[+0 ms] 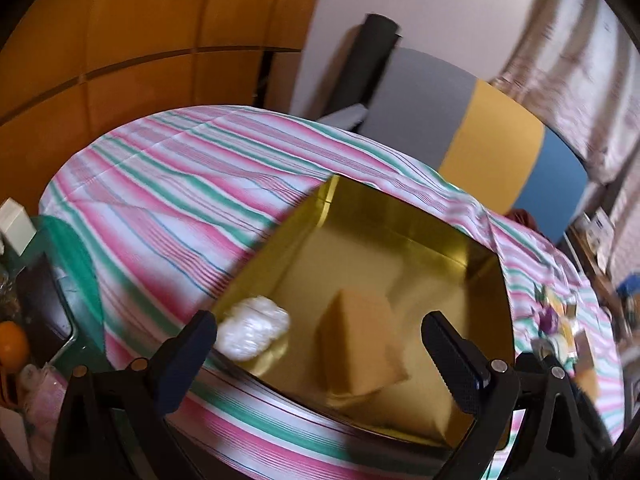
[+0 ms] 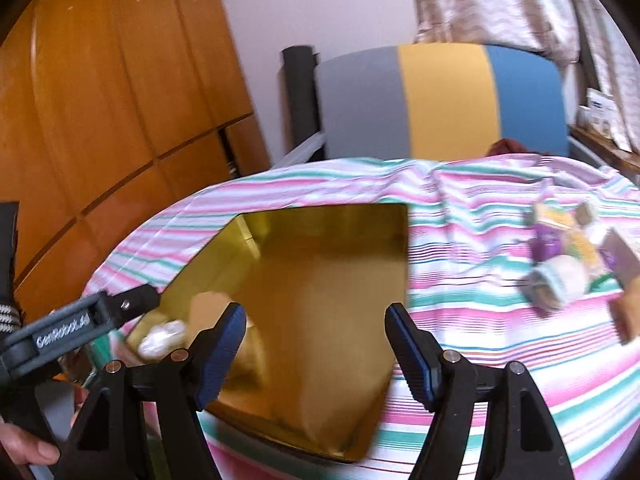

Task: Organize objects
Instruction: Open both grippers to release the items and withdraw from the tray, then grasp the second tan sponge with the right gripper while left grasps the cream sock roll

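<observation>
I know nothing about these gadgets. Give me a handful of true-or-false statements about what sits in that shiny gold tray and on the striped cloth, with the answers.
1. A tan wedge-shaped block lies inside the shiny gold tray. True.
2. A crumpled white plastic wrapper lies on the striped cloth, outside the tray. False: it lies inside the tray, near one corner.
3. The right gripper has a purple packet between its fingers. False: nothing is between them; the fingers stand apart above the tray.
4. A cluster of small items, including a purple packet, lies on the pink, green and white striped cloth beside the tray. True.
5. The left gripper clamps the block. False: its fingers stand wide apart, holding nothing.
</observation>
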The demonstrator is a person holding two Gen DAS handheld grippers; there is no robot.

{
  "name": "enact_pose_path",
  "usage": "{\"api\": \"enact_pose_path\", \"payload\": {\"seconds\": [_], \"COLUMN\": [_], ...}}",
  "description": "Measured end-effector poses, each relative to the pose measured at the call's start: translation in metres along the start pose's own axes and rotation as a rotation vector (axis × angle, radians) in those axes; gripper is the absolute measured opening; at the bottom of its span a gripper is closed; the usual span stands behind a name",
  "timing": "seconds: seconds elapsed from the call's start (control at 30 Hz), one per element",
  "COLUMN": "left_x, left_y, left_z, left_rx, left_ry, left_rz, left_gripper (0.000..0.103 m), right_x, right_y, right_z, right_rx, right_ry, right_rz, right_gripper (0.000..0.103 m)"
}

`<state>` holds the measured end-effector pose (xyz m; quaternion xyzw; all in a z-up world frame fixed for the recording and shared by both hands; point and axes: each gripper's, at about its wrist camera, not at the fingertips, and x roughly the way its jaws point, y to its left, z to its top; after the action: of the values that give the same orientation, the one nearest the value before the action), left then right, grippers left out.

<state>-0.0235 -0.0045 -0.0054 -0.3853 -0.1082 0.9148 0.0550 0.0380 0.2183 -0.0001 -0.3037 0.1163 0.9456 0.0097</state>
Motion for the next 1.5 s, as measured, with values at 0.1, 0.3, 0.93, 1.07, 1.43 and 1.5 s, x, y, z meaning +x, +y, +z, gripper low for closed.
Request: {"api": "enact_pose_path", "payload": {"seconds": [0.1,0.3,0.93,1.07,1.43,1.5], "left_x": [-0.002,0.000,-0.023,-0.026,-0.026,-0.025], "left_y": [-0.013,-0.042,-0.128,-0.135,-0.153,-0.161], "left_z": [-0.006,-0.023,-0.085,-0.091,-0.103,-0.104], "left_rx": [0.039,0.111,0.373,0.395,0.439,0.460], "left_ry": [0.007,0.042,0.144,0.147,0.173,0.174], "left_rz": [-0.027,-0.125,-0.354,-0.368,-0.374,-0.379], "left_gripper": [0.103,0.103,0.103,0.103,0.103,0.103], "right_x": [-0.007,-0.013,-0.052,-0.042,-0.014,-0.013], "right_y": [-0.019,-0.069,-0.231,-0.256,-0.278,-0.281], "right_z": [0.000,-0.013,-0.020,-0.006,-0.023,-0.026], "right_rx": [0.009,0.076,0.056,0.039,0.045,0.060], "right_ry": [-0.017,0.028,-0.045,-0.014,0.071,0.068], "right_rz": [-0.063,-0.162,-0.689,-0.702,-0.654,-0.663], "right_gripper": [0.073,0.073,0.077,0.083,0.070,0.064]}}
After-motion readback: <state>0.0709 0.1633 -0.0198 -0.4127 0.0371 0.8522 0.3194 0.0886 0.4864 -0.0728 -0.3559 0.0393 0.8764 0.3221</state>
